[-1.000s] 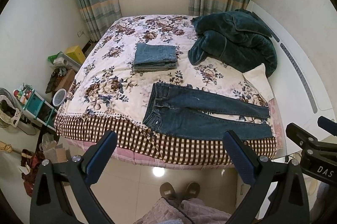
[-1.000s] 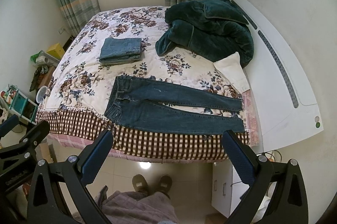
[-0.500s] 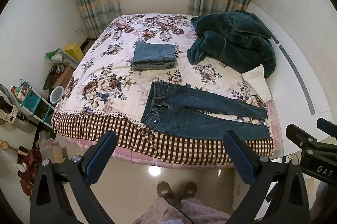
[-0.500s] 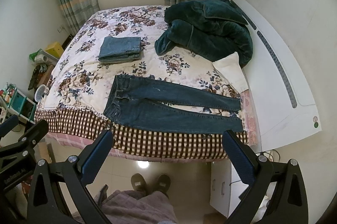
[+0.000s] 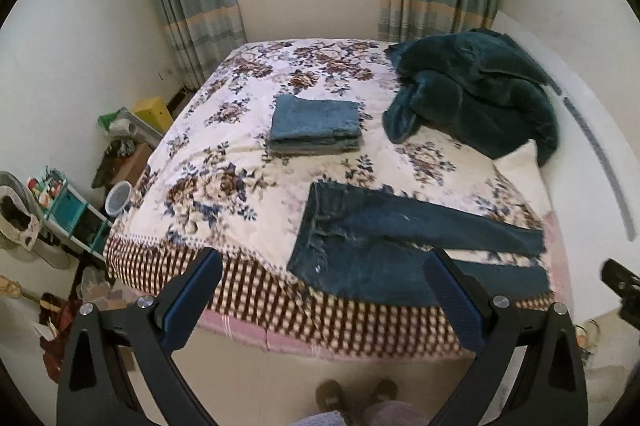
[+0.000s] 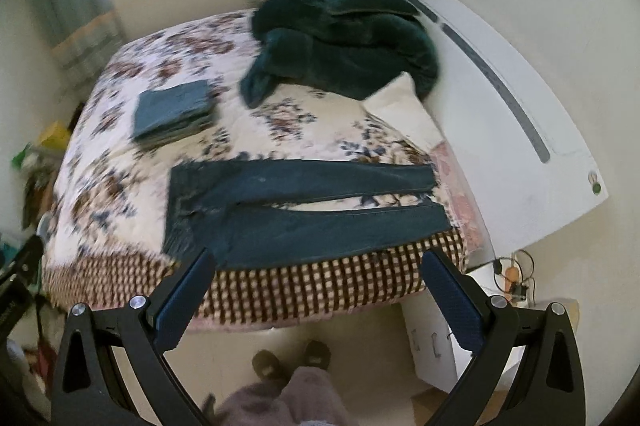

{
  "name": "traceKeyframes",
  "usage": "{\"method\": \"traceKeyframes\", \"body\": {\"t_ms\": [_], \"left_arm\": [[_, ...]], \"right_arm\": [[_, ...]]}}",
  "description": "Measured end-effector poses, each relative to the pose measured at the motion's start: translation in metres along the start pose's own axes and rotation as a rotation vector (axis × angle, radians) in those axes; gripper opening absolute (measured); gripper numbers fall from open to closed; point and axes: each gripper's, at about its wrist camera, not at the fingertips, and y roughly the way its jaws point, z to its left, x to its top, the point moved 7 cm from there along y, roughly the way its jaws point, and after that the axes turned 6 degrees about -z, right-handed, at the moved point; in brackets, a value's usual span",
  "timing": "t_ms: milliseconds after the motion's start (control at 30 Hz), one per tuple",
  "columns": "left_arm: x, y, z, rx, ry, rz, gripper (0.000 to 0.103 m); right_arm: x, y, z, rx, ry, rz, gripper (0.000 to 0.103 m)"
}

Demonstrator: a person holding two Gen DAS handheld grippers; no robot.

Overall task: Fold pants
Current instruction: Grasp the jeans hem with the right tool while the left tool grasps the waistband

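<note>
A bed [image 5: 224, 185] with a floral cover is filling a curtained room, its near edge carrying the pants [image 5: 400, 250] lying flat, legs spread rightward. Folded jeans [image 5: 316, 123] and a green blanket [image 5: 480, 93] are lying farther back. The left hand-held gripper [image 5: 320, 300] and the right hand-held gripper [image 6: 316, 300] are both gaping wide, holding nothing.

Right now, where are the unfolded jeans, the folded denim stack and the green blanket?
unfolded jeans [image 6: 320, 230], right wrist view, on the near leg.
folded denim stack [image 5: 314, 117], left wrist view, on its top face.
green blanket [image 5: 480, 93], left wrist view, on the bunched middle.
</note>
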Motion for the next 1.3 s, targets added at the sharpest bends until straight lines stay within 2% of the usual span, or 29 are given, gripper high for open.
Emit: {"method": "traceKeyframes", "body": {"t_ms": [167,300,433,533,633,733,767,867,933,1067,1133,1167,1300], "left_arm": [[0.009,0.074,-0.028,0.026,0.032,0.062,0.103],[0.016,0.133,-0.061,0.058,0.057,0.119,0.103],[0.026,0.201,-0.097,0.111,0.059,0.185,0.103],[0.033,0.250,-0.115,0.128,0.022,0.249,0.103],[0.030,0.318,-0.127,0.157,-0.035,0.343,0.103],[0.023,0.380,-0.133,0.199,-0.082,0.426,0.103],[0.018,0.403,-0.132,0.206,-0.105,0.459,0.103],[-0.005,0.478,-0.126,0.212,-0.206,0.579,0.103],[-0.024,0.522,-0.125,0.220,-0.266,0.660,0.103],[-0.056,0.599,-0.122,0.223,-0.386,0.781,0.103],[-0.067,0.625,-0.116,0.238,-0.423,0.816,0.103],[-0.074,0.639,-0.110,0.259,-0.448,0.834,0.103],[-0.084,0.665,-0.092,0.311,-0.497,0.847,0.103]], "right_arm": [[0.028,0.090,-0.018,-0.065,0.057,0.041,0.103],[0.056,0.175,-0.038,-0.073,0.086,0.089,0.103],[0.087,0.269,-0.054,-0.045,0.101,0.150,0.103],[0.107,0.345,-0.064,-0.024,0.110,0.203,0.103],[0.120,0.426,-0.076,-0.033,0.115,0.256,0.103],[0.120,0.511,-0.092,-0.043,0.145,0.336,0.103],[0.114,0.527,-0.096,-0.045,0.155,0.355,0.103],[0.103,0.604,-0.118,-0.080,0.208,0.425,0.103],[0.091,0.660,-0.135,-0.099,0.279,0.487,0.103],[0.065,0.743,-0.171,-0.147,0.430,0.566,0.103],[0.054,0.780,-0.187,-0.189,0.477,0.589,0.103],[0.047,0.787,-0.195,-0.207,0.492,0.596,0.103],[0.027,0.830,-0.219,-0.241,0.595,0.640,0.103]]}}
